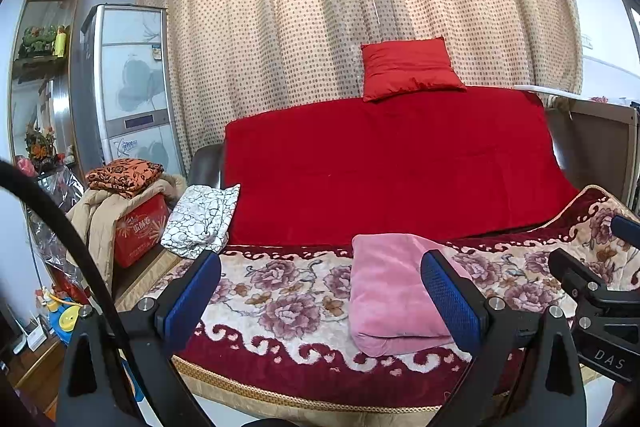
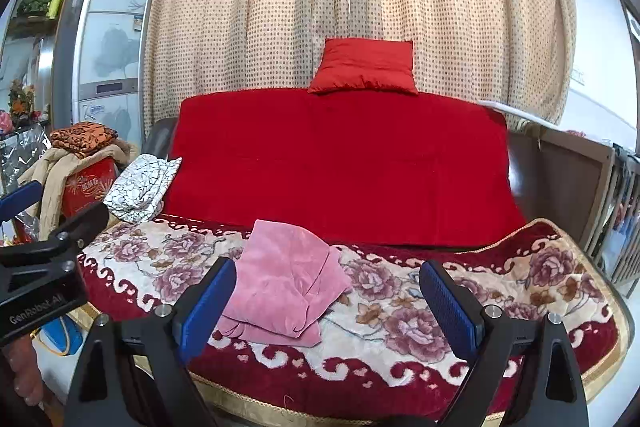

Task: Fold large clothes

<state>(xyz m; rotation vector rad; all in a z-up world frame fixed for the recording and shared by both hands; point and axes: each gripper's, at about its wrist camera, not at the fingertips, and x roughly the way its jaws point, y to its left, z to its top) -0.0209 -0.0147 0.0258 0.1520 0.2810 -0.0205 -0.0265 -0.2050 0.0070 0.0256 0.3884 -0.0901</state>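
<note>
We hold the left gripper (image 1: 320,297) with its jaws spread wide and nothing between them; its blue pads (image 1: 192,299) hang above the front of the sofa. The right gripper (image 2: 328,303) is likewise spread and empty, raised over the same seat. Each tool shows in the other's view: the right one at the right edge of the left camera, the left one at the left edge of the right camera, so we carry them side by side and apart.

Just beyond the fingers lies the pink garment (image 2: 288,283), folded into a thick bundle on the floral blanket (image 2: 440,307) that covers the seat. It sits toward the seat's middle, touched by neither gripper. In the left view it lies toward the right finger (image 1: 392,291); in the right view toward the left finger.

Behind it a red cover (image 1: 392,163) drapes the sofa back, with a red cushion (image 1: 408,67) on top. A black-and-white cloth (image 1: 204,219) rests at the sofa's left end. Further left, an orange patterned cloth (image 1: 124,177) tops a red box (image 1: 140,231). Dotted curtains (image 1: 320,7) hang behind.
</note>
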